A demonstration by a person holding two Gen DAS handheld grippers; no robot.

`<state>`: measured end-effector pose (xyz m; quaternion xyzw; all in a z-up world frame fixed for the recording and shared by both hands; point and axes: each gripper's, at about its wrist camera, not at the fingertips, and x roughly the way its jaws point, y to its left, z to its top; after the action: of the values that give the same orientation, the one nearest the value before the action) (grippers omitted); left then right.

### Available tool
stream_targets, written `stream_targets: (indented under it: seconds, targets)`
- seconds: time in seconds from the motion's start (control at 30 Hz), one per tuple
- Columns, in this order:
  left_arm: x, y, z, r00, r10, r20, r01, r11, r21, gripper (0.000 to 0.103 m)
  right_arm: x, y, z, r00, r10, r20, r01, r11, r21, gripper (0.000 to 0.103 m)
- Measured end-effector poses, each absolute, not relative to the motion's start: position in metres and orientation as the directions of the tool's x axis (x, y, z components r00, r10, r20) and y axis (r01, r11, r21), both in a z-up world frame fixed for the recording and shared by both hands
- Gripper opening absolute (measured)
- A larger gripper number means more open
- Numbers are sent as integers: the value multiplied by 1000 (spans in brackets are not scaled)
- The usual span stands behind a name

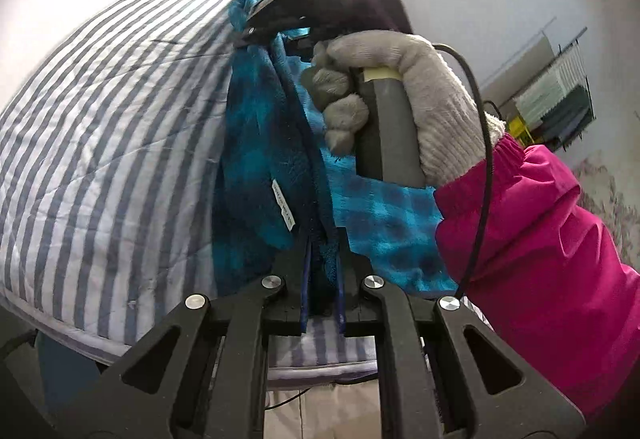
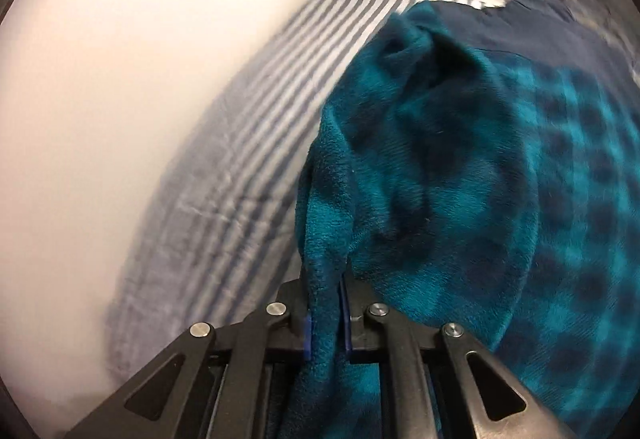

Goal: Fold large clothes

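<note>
At the bottom centre of the left wrist view, the left gripper (image 1: 322, 275) is clenched on a bunched dark fold of the teal checked fleece garment (image 1: 256, 143), its blue pads pressed tight against the pile. At the bottom centre of the right wrist view, the right gripper (image 2: 327, 303) is likewise clamped on an edge of the same fleece garment (image 2: 440, 167), which hangs down between its pads.

Only the left view shows the other tool from outside: a gloved hand (image 1: 404, 95) in a pink sleeve (image 1: 540, 239) grips its grey handle at centre right, and a white label (image 1: 283, 207) is sewn into the fleece.

The garment lies on a striped bedcover (image 1: 100, 127), filling the left of that frame. The right view is blurred; there the striped bedcover (image 2: 256, 111) runs diagonally beside a pale wall at left.
</note>
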<state>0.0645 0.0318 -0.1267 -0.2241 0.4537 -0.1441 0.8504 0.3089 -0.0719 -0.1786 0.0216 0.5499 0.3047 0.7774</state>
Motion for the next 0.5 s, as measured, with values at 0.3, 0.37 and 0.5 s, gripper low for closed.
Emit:
stream_targets:
  seconds: [0.3, 0.37, 0.5]
  targets:
    - [71, -26, -114, 528, -427, -734, 142, 897, -419, 7, 318, -189, -173, 282, 683, -674, -314, 730, 607, 7]
    - [73, -37, -115, 520, -422, -743, 164, 903, -398, 7, 319, -216, -182, 299, 711, -636, -271, 702, 658, 7]
    - [78, -59, -125, 489, -419, -765, 185, 907, -379, 7, 321, -262, -210, 325, 739, -590, -169, 659, 733, 7]
